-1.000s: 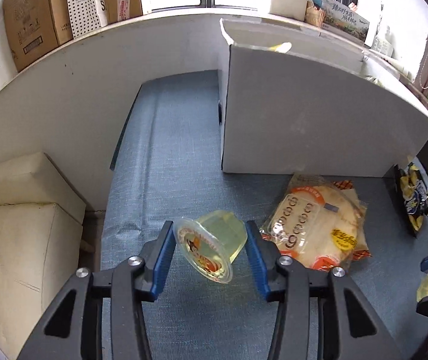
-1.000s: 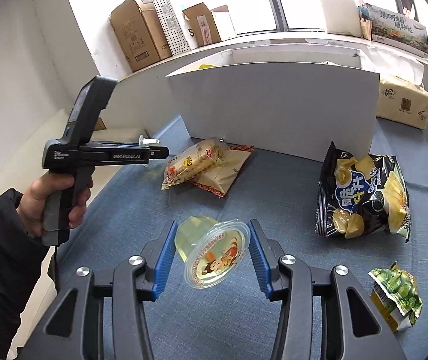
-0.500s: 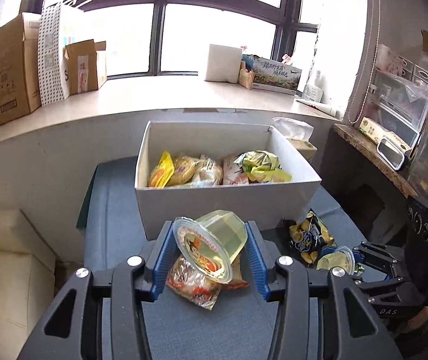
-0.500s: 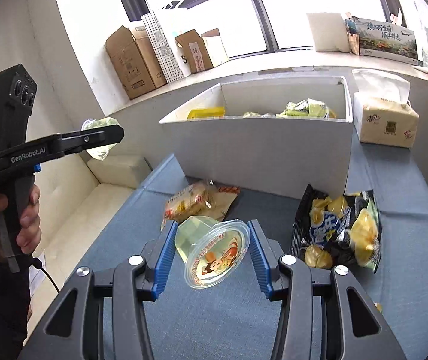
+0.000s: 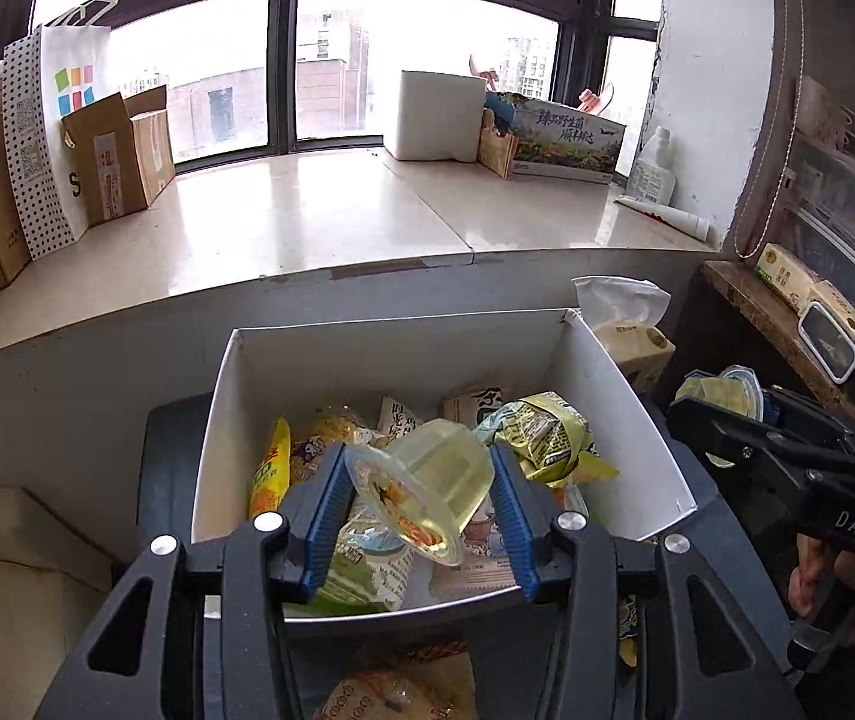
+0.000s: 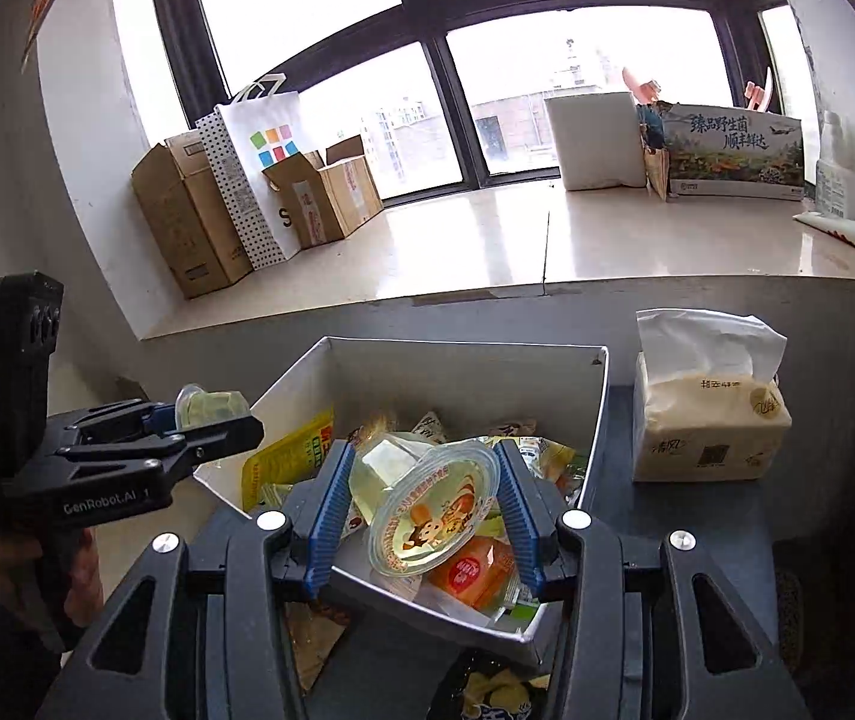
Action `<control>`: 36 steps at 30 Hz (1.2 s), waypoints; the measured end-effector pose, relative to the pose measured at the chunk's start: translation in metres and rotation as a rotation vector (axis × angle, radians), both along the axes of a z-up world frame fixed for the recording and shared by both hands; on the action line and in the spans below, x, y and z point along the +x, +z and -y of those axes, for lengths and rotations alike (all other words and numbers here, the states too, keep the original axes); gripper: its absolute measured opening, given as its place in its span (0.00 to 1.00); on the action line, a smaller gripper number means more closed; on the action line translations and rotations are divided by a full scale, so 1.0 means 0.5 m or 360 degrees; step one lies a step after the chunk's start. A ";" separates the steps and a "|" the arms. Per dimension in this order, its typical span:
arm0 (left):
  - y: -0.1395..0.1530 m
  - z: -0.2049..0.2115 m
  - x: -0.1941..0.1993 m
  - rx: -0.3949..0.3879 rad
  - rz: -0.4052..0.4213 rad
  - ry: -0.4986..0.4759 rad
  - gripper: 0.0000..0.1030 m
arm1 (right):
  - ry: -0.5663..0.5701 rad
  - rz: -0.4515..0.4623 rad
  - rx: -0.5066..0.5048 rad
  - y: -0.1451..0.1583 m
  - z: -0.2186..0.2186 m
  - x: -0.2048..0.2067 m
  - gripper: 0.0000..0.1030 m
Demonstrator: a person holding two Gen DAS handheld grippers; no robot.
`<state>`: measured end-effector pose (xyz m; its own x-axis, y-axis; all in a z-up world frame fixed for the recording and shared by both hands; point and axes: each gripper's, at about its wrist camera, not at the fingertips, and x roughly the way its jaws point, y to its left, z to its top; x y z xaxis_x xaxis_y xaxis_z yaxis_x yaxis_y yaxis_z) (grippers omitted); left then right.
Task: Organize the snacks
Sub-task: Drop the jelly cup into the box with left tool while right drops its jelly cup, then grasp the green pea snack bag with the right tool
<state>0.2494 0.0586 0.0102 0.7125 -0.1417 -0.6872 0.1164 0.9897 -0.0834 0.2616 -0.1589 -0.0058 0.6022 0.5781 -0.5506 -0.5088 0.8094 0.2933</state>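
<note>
Holding 2 jelly cups above white box (image 5: 625, 372) of snack packets: left claw (image 5: 421, 489) clamped on left jelly cup (image 5: 427, 480), tilted, lid toward camera; right claw (image 6: 421, 501) clamped on right jelly cup (image 6: 427, 504), likewise tilted; tissue pack (image 6: 709, 426) just beside box.
</note>
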 end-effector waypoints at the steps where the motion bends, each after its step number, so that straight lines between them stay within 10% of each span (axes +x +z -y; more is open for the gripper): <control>1: -0.005 0.004 0.010 0.0015 -0.0013 0.0007 0.52 | 0.0011 -0.0017 0.0026 -0.002 -0.001 0.016 0.50; 2: -0.011 0.008 0.023 0.0040 -0.0049 0.0019 0.64 | 0.0013 -0.0021 0.0048 -0.004 0.002 0.028 0.51; 5: -0.031 0.010 0.048 0.0100 -0.0152 0.0096 0.89 | -0.0047 -0.0129 0.0055 -0.022 0.003 0.066 0.99; 25: 0.013 -0.008 -0.183 0.0059 0.0047 0.0029 0.94 | 0.0065 0.0083 0.0077 0.033 0.063 -0.147 1.00; 36: -0.068 -0.042 -0.394 -0.0053 -0.0020 0.0076 0.98 | -0.0050 -0.0066 -0.0109 -0.108 0.193 -0.295 1.00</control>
